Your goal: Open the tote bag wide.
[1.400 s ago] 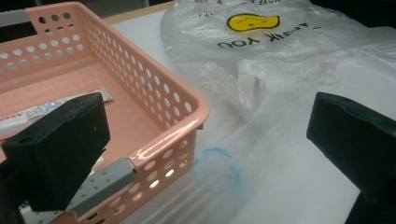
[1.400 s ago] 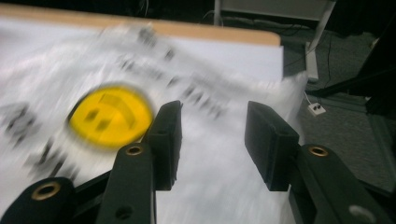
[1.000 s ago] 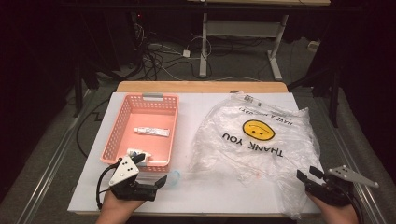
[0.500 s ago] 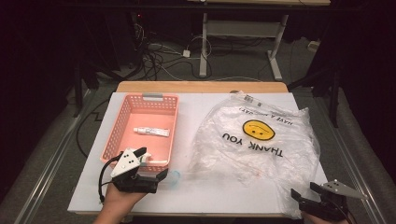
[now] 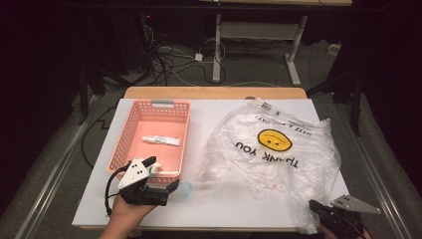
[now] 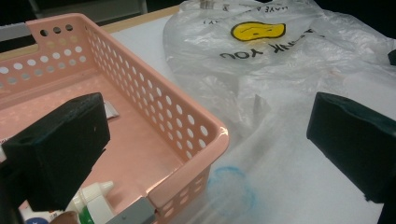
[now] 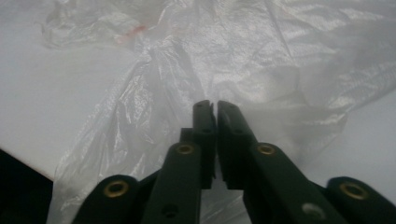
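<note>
So the big clear plastic bag [image 5: 276, 149] with the yellow smiley and "THANK YOU" print is lying crumpled across the right half of the white tabletop [image 5: 209, 206], printing upside down from the person's side. Its near right corner runs down to the front edge, and that's where the right gripper [image 5: 318, 208] is sitting. In the right gripper view the two black fingers [image 7: 204, 128] have just snapped together, tips basically touching, right at a wrinkled fold of the bag [image 7: 187, 70]. Whether a bit of film is actually pinched between them is hard to tell, the plastic is too clear and the tips are too tight together to see anything in there.

The left gripper [image 5: 157, 186] is over by the near end of the pink basket [image 5: 130, 127], which sits on the left half of the tabletop, just beside the bag's left edge. Its fingers [image 6: 60, 144] are spread wide apart with nothing between them; in the left gripper view one pad hangs over the inside of the basket [image 6: 154, 100] and the other over the bag's edge on the tabletop, with the basket's corner in the gap.

Inside the basket there's a white tube [image 5: 161, 141] lying flat around the middle, and a small white dropper bottle [image 6: 95, 198] at the near end, right under the left gripper. A faint blue ring [image 6: 231, 189] shows through the plastic just outside the basket corner.
</note>
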A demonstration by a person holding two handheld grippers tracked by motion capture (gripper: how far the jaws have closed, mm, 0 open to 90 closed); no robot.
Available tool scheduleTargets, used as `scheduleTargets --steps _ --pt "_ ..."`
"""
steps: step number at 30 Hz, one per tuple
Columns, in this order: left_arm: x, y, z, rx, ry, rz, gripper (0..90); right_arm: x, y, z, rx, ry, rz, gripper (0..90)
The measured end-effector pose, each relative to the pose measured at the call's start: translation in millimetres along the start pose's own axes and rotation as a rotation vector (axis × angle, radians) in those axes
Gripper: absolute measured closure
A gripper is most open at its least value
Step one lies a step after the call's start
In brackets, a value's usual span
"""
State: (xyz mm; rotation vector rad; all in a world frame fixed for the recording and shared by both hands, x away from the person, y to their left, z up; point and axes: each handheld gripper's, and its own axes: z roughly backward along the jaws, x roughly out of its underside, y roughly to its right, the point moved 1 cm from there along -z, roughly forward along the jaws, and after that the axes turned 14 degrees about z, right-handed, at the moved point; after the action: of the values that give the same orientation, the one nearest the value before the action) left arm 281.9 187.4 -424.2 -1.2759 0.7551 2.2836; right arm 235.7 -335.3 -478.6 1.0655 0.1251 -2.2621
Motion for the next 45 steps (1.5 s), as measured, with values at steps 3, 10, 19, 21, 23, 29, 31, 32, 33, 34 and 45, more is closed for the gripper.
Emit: scheduleTargets --steps 3,10,19,21,23,29,31,32,33,34,45 --pt "-0.3 -0.6 -0.2 0.0 0.0 0.004 0.0 -7.0 -8.2 0.5 -0.029 0.022 0.028 89.8" --pt "-0.4 -1.7 -0.4 0.002 0.001 0.011 0.0 -24.7 -33.7 -1.3 -0.086 0.07 0.101 89.7" --pt "0.2 -2.6 -0.8 0.003 -0.001 0.016 0.0 -36.8 -55.9 -8.5 -0.155 0.088 0.159 89.6" --pt "0.4 -2.5 -1.8 0.003 -0.005 0.013 0.0 -38.0 -57.8 -8.0 -0.166 0.096 0.16 83.6" --pt "0.3 -2.6 -2.0 0.003 -0.003 0.012 0.0 -39.5 -56.1 -4.2 -0.169 0.118 0.147 77.2" --pt "0.8 -2.3 -2.4 -0.005 -0.005 0.015 0.0 -45.0 -26.2 14.4 -0.059 0.196 0.091 66.4" --pt "0.8 -1.7 -3.1 -0.006 -0.007 0.015 0.0 -48.5 -6.1 10.4 -0.002 0.183 0.079 65.9" --pt "0.7 -1.4 -3.8 -0.006 -0.007 0.015 0.0 -50.7 7.8 6.3 0.031 0.174 0.067 65.9" --pt "0.6 -1.0 -4.2 -0.004 -0.009 0.017 0.0 -53.1 23.2 1.5 0.057 0.166 0.05 66.0" --pt "0.2 -0.6 -4.5 -0.003 -0.01 0.013 0.0 -56.4 38.1 -4.4 0.084 0.158 0.03 66.2" --pt "-0.1 -0.7 -3.3 0.001 -0.006 0.01 0.0 -88.5 171.9 -81.1 0.256 0.06 -0.147 49.1"
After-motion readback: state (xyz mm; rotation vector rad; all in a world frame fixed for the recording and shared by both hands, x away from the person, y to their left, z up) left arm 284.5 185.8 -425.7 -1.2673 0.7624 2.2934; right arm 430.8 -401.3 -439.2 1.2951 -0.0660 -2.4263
